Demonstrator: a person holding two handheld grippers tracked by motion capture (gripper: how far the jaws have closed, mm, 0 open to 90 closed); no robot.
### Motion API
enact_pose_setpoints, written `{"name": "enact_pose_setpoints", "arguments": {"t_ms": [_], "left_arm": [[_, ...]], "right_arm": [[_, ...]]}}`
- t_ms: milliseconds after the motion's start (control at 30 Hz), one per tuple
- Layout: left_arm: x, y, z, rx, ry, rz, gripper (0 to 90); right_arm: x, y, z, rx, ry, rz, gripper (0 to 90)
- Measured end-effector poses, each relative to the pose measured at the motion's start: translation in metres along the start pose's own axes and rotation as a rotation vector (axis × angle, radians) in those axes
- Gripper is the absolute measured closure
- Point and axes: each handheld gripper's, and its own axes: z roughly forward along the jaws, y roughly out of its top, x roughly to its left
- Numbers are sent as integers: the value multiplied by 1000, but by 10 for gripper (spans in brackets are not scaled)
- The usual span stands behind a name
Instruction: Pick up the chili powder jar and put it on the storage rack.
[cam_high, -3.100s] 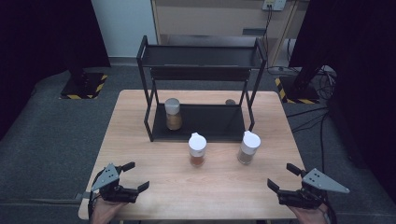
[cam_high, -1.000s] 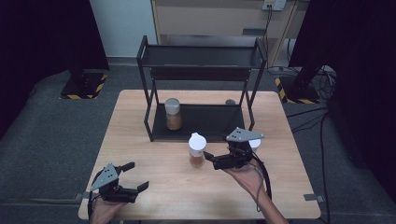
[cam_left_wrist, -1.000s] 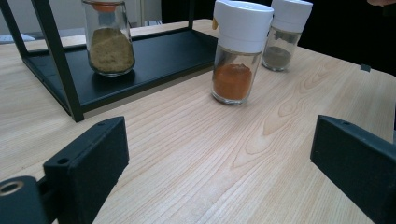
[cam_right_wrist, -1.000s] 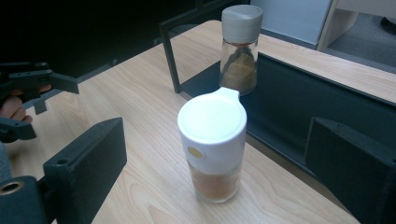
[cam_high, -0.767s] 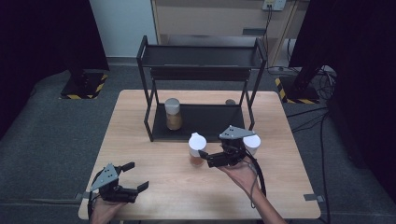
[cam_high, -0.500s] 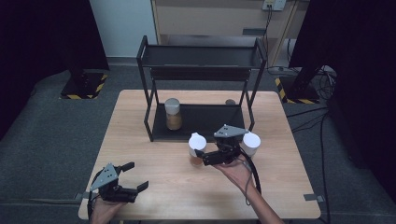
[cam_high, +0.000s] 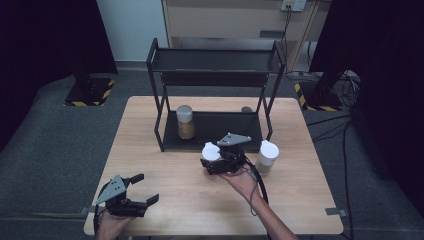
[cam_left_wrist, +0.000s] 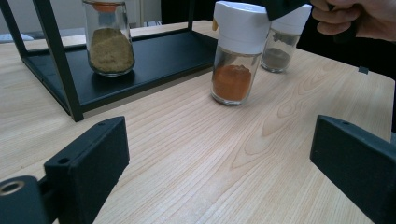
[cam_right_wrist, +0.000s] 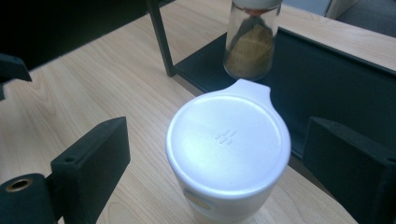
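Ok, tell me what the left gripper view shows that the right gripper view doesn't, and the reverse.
Left gripper view alone: the orange powder inside the white-capped jar, a second white-capped jar with dark contents behind it, and the person's hand above. Right gripper view alone: that jar's cap top from above, with a gap to the black jaw on either side. Both share the wooden table, the black rack and the jar of tan powder on its bottom shelf.
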Motion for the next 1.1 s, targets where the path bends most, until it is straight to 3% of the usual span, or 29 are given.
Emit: {"name": "enact_pose_setpoints", "arguments": {"t_ms": [567,767,1100], "left_arm": [[1,-1,-1,-4,-3,-2,37],[1,-1,-1,-7,-3,-3,37],[2,-1,-1,-7,-3,-4,38]], "right_arm": [[20,-3,28,34,-98,-17,186],[28,-8,33,29,-143,-27,276],[30,-13,32,8,-146,-32,312]]}}
